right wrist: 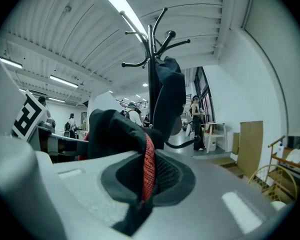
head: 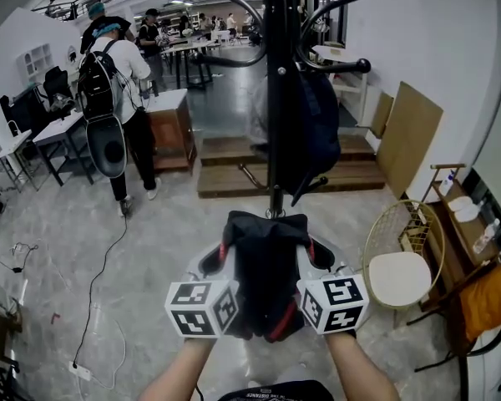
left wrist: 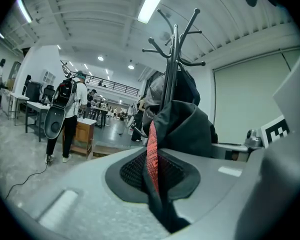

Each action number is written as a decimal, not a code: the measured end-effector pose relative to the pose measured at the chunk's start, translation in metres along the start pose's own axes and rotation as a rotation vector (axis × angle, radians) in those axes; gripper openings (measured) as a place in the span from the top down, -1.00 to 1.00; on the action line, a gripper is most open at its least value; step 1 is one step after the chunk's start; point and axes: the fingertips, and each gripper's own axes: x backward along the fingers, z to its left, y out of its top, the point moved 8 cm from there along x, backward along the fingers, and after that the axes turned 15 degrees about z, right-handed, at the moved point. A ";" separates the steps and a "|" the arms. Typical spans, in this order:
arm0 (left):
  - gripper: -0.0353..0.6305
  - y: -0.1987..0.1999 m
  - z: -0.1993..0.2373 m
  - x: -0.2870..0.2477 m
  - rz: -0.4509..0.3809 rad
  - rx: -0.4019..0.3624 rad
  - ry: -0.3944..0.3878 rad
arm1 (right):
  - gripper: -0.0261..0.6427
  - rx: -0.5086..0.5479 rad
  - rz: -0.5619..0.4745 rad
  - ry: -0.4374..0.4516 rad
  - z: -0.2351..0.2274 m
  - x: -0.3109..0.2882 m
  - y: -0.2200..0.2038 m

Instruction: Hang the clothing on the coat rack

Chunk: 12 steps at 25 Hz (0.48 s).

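Grey marbled floor; white wall at 2 o'clock; wooden platform at 12; round chair at 4; ceiling strip light.

Counts by the rack
One coat rack; two garments, a hung coat and a black jacket; left gripper, right gripper; one chair.

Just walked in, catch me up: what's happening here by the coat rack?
A person holds a black garment with red trim, clamped in both the left gripper and the right gripper, bunched between them. It is in front of the coat rack, not yet hung on it. Another dark garment already hangs there.
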 end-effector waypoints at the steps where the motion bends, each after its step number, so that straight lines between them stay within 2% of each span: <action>1: 0.80 0.001 0.001 -0.003 0.001 0.000 -0.003 | 0.87 -0.003 0.000 -0.004 -0.001 -0.002 0.000; 12: 0.80 0.013 0.008 -0.036 0.017 -0.003 -0.006 | 0.87 -0.013 0.007 -0.005 -0.022 -0.031 0.004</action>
